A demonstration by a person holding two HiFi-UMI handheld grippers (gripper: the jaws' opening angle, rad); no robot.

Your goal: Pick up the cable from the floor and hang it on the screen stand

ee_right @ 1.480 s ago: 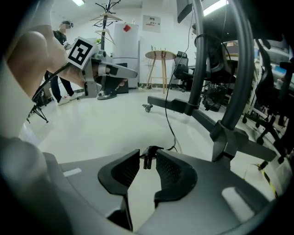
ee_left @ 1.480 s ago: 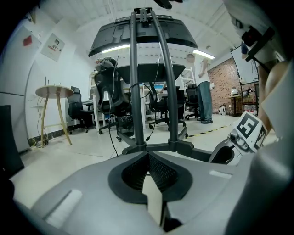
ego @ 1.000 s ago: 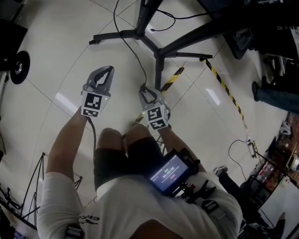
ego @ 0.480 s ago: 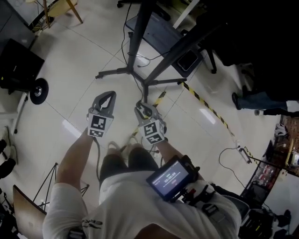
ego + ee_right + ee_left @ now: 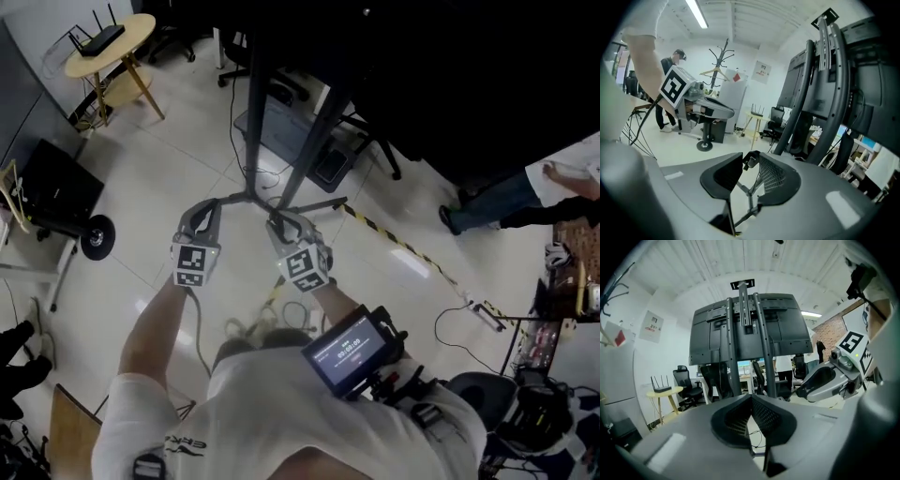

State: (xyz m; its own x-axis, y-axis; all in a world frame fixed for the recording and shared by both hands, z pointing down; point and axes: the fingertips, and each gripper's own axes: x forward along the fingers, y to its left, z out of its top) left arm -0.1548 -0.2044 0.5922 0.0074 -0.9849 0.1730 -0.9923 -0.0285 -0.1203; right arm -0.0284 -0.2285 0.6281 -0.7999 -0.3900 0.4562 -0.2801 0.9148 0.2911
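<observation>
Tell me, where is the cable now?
In the right gripper view, the cable is pinched at the tips of the right gripper, dangling below, with the screen stand close ahead on the right.

Cable (image 5: 749, 189): thin, grey, ending in a dark plug (image 5: 747, 161). The plug is pinched between the jaw tips of the right hand-held gripper (image 5: 751, 157). The cord drops back through the gap between the jaws and forks partway down. That end is off the floor.

Screen stand (image 5: 255, 122): dark, upright, with two slanted posts rising from splayed legs on the pale tiled floor. It carries a large screen whose back shows. It stands ahead of the gripper.
</observation>
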